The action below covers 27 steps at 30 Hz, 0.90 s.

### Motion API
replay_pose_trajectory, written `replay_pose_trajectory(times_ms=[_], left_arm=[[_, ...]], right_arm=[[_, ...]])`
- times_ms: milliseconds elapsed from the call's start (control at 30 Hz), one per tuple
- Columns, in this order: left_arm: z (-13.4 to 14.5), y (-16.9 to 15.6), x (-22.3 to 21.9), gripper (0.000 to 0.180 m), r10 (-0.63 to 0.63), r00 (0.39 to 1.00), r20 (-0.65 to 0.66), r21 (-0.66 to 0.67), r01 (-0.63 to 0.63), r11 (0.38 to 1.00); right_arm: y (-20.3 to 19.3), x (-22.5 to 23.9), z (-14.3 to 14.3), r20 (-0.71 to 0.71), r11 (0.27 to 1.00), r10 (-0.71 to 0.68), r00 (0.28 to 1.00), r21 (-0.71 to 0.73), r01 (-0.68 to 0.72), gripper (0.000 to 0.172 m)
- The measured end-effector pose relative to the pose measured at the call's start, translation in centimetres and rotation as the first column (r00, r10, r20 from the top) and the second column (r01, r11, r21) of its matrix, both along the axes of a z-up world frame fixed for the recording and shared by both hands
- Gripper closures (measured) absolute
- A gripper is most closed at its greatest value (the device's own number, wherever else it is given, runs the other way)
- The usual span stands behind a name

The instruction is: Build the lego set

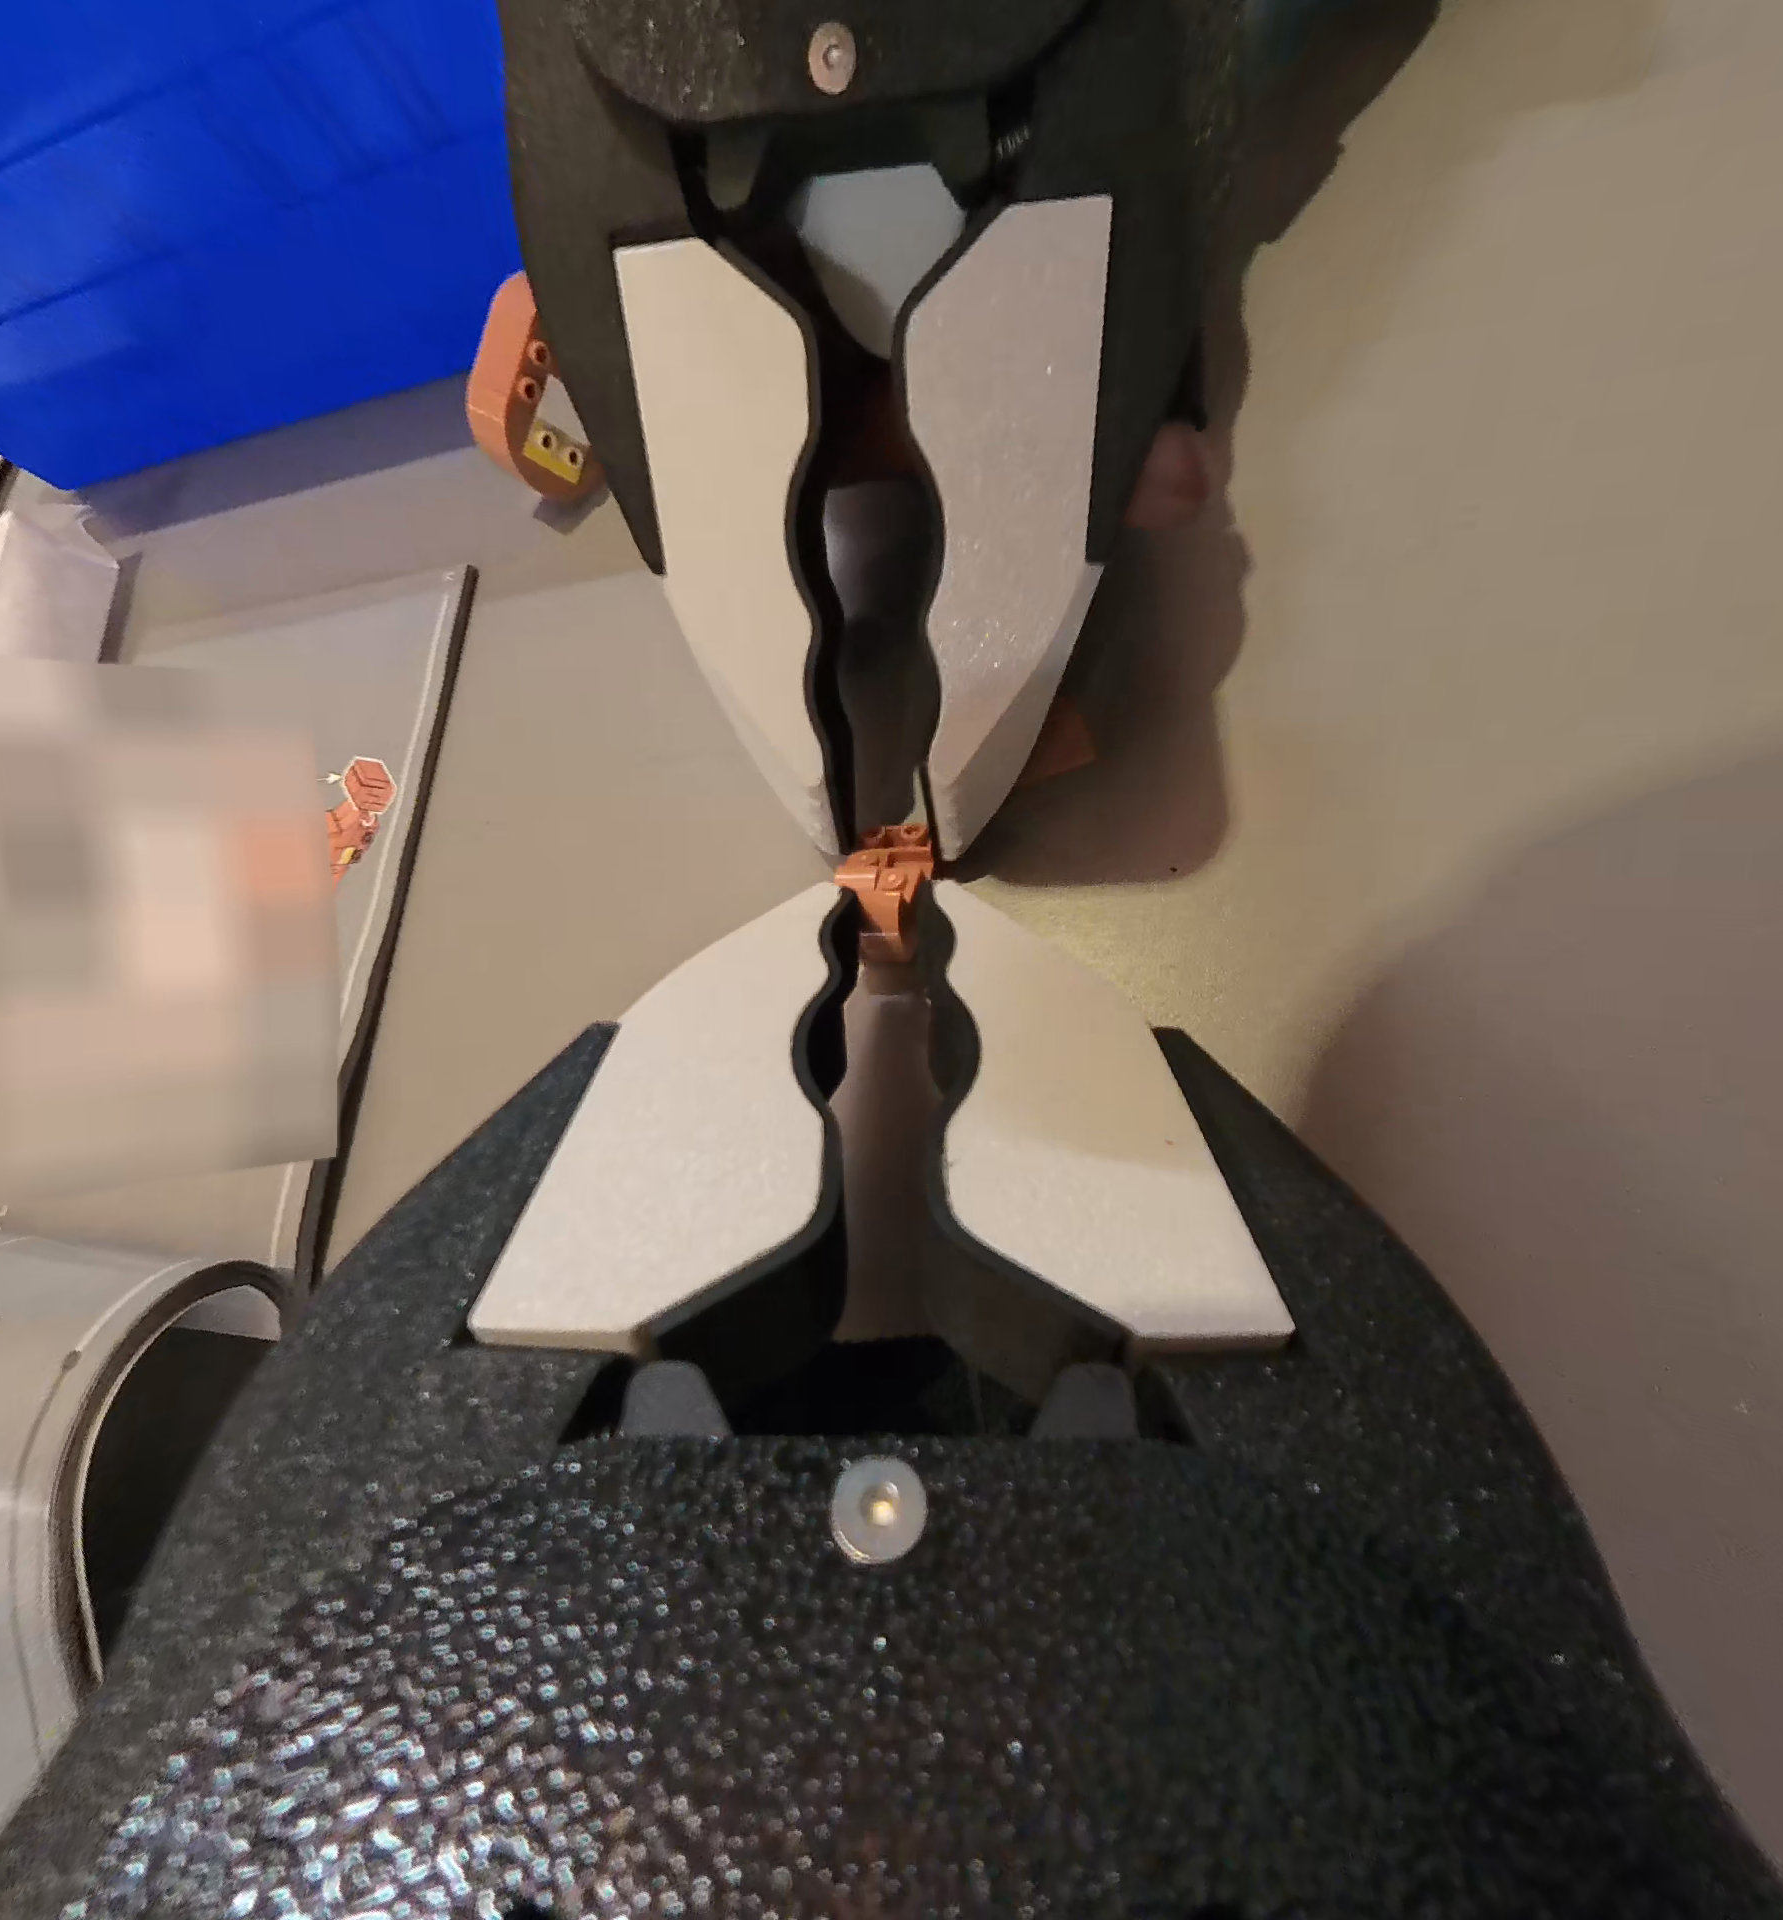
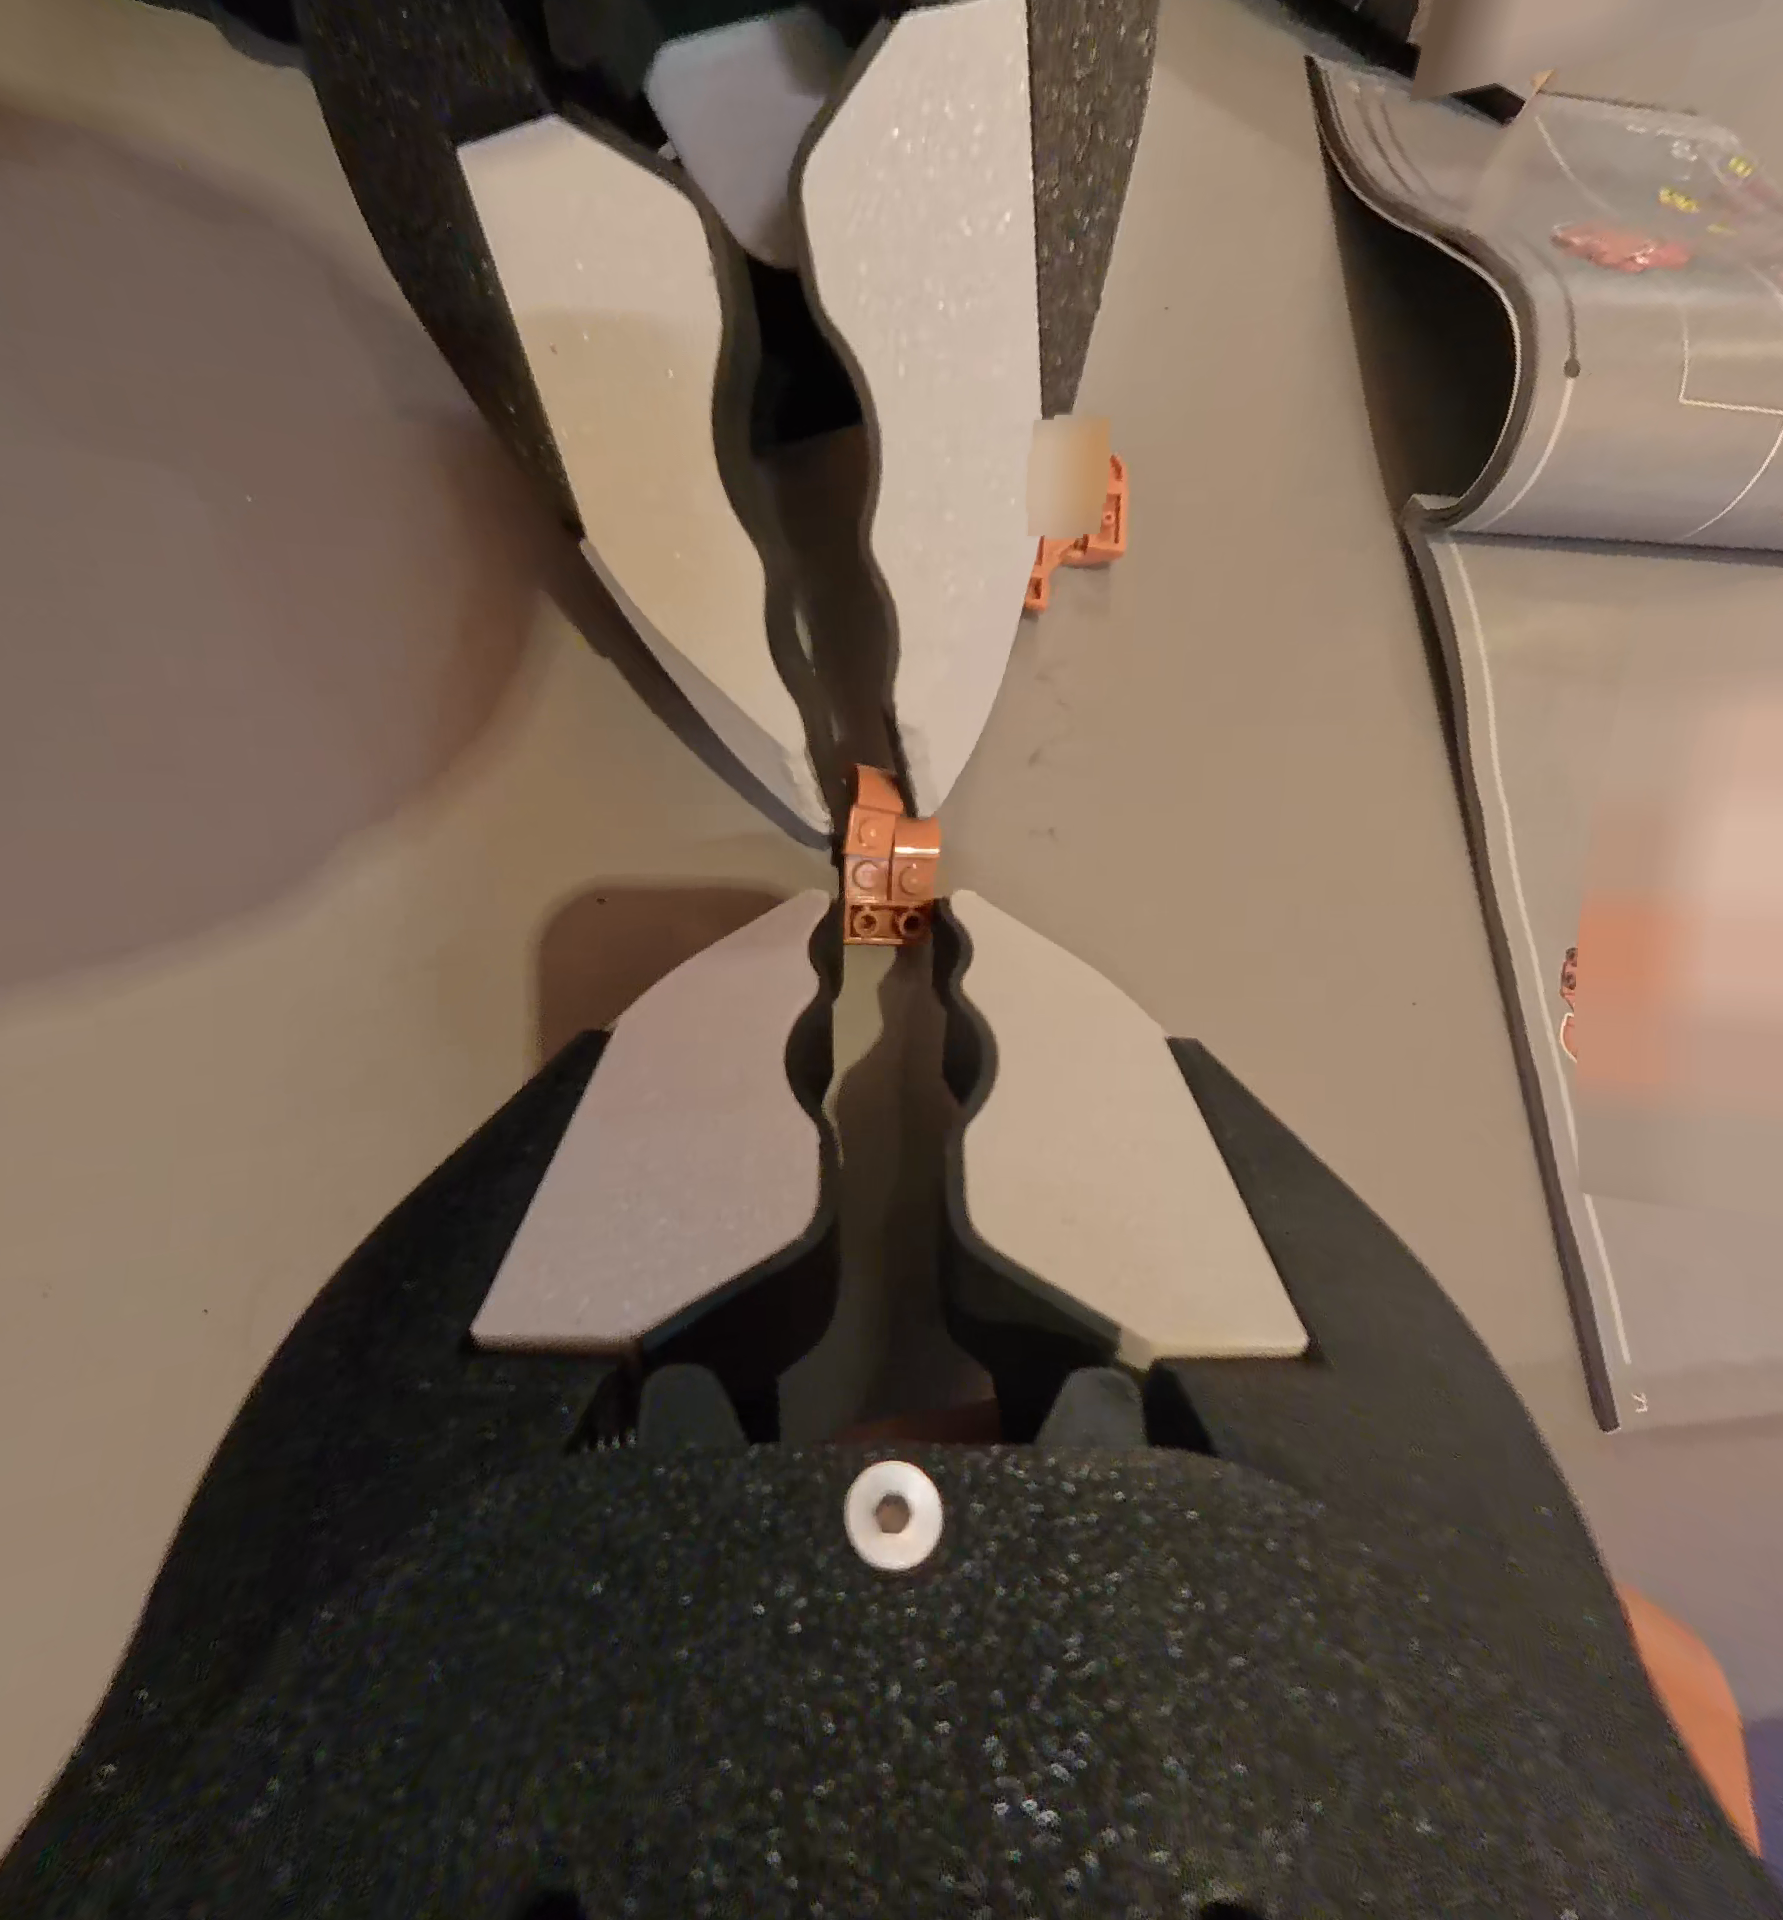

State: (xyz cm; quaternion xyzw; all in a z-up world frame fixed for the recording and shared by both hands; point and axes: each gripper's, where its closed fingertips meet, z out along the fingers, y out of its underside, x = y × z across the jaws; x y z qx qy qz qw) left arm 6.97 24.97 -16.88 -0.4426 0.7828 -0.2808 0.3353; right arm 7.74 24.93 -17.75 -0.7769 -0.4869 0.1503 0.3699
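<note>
Two claws nose to nose above the table (image 1: 1386,935) | left claw (image 1: 889,902) and right claw (image 2: 885,914) each pinch one end of the small orange-brown brick cluster (image 2: 882,868); risk: bricks might pop apart if twisted; tiny grip could slip

hobby table at home (likely): grey tabletop (image 1: 596,727), brick-kit instruction booklet (image 2: 1645,831), loose bricks (image 1: 534,416).

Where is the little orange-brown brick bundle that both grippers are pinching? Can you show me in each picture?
Left wrist view: the brick bundle sits at the picture's centre, clamped between the near left gripper and the far right gripper.
Right wrist view: the same bundle sits just above centre, between the near right gripper and the far left gripper.
Shared landmark: the grey instruction booklet, left in one view, right in the other.
</note>
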Motion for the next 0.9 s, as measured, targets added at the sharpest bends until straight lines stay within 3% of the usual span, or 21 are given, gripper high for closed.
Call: replay_pose_trajectory(times_ms=[900], left_arm=[[0.0,0.2,0.11,0.17,0.019,1.0,0.018,0.031,-0.02,0.999]], right_arm=[[0.25,-0.13,0.11,-0.005,0.996,-0.093,0.996,0.003,0.093,0.156]])
